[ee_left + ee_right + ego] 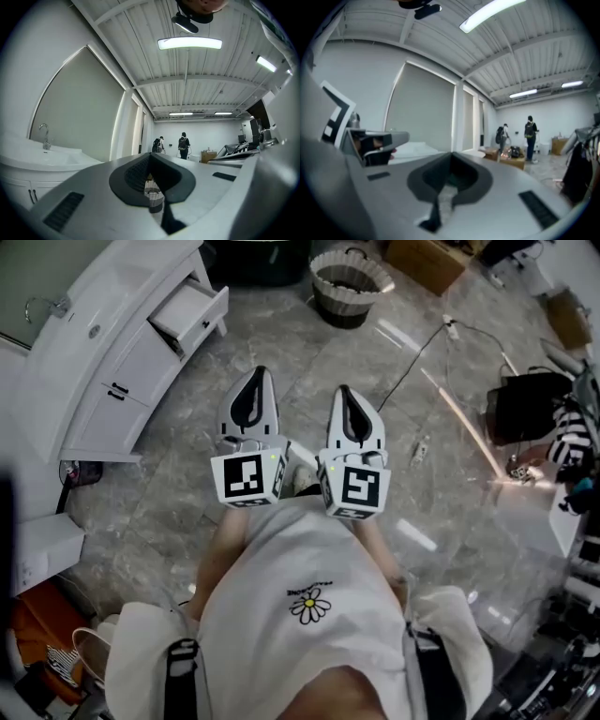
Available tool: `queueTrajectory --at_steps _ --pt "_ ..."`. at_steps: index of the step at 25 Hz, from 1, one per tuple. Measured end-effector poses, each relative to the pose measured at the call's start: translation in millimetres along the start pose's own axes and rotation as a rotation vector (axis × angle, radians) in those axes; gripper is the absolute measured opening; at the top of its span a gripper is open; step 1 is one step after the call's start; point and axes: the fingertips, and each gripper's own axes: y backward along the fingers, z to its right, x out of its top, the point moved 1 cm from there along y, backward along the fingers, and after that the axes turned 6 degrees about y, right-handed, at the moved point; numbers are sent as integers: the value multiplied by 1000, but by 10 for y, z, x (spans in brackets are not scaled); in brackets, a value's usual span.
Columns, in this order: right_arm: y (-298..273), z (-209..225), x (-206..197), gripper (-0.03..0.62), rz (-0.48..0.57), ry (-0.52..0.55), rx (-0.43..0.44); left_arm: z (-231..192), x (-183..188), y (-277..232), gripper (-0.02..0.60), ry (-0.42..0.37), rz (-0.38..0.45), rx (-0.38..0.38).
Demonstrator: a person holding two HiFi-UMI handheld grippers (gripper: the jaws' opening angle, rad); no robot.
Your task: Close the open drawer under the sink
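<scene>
The white sink cabinet (112, 362) stands at the upper left of the head view, and its top drawer (192, 307) is pulled out toward the room. My left gripper (255, 379) and right gripper (345, 395) are held side by side in front of the person's body, well away from the cabinet, both shut and empty. In the left gripper view the jaws (151, 158) meet, with the basin and faucet (44, 136) off to the left. The right gripper (451, 158) also shows its jaws together, and the left gripper (370, 140) is beside it.
A wicker basket (349, 282) and a cardboard box (427, 259) stand on the marble floor ahead. A cable with a power strip (420, 451) runs to the right, near a black case (525, 404). Two people (183, 145) stand far across the room.
</scene>
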Motion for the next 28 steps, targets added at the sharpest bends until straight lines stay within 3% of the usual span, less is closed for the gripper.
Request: queueTrajectory --at_steps 9,13,23,28 --pt "-214 13 -120 29 -24 -8 66 6 -130 -155 20 0 -17 2" --pt "-304 125 -182 29 8 7 124 104 -159 -275 20 -33 -6 19" --pt "-414 122 -336 29 -4 14 242 -121 -382 -296 20 -51 -25 135" --pt "-549 141 -315 29 55 -2 253 -239 -274 -445 20 -78 23 148"
